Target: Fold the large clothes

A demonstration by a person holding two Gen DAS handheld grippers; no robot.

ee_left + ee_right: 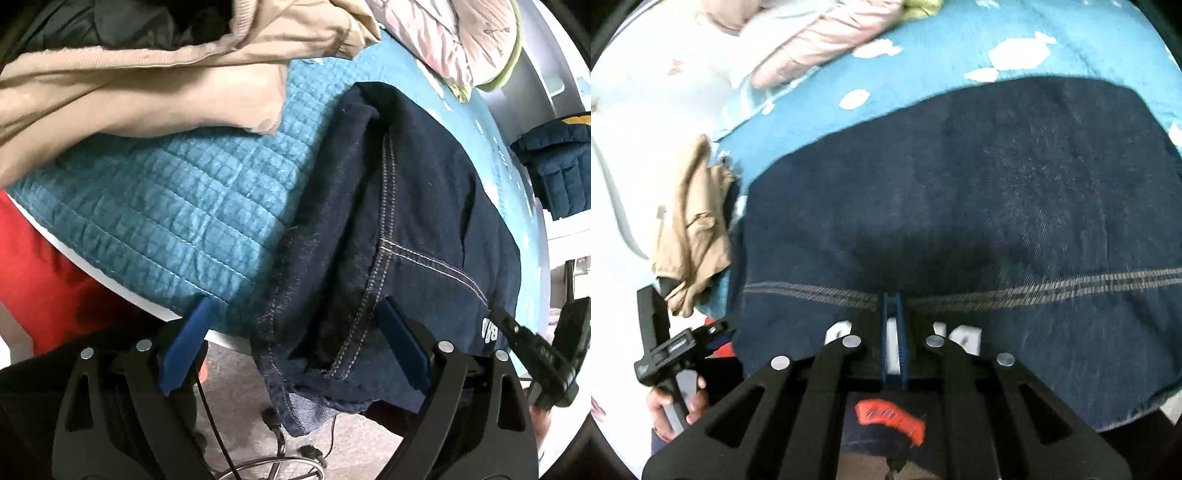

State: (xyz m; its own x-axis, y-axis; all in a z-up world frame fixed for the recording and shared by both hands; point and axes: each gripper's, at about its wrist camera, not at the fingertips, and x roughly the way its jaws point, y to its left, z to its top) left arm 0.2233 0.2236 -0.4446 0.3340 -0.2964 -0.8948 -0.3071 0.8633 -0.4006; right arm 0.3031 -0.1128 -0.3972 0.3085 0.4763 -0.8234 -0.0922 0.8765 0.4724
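Note:
Dark blue jeans [417, 206] with pale stitching lie on a teal quilted cover [177, 195]; their waist end hangs over the table's near edge. My left gripper [295, 350] is open, its blue pads on either side of the hanging denim edge. In the right wrist view the jeans [979, 192] fill the middle. My right gripper [894, 332] is shut on the jeans' waist edge by a white label, just below a double seam. The left gripper [676, 347] shows at the left of that view, held in a hand.
A beige garment [129, 85] lies at the far left of the cover, also in the right wrist view [690, 229]. A pink padded jacket [454, 40] lies at the back. A navy quilted garment [557, 170] sits on a white shelf at right. Chair base and cables on the floor below.

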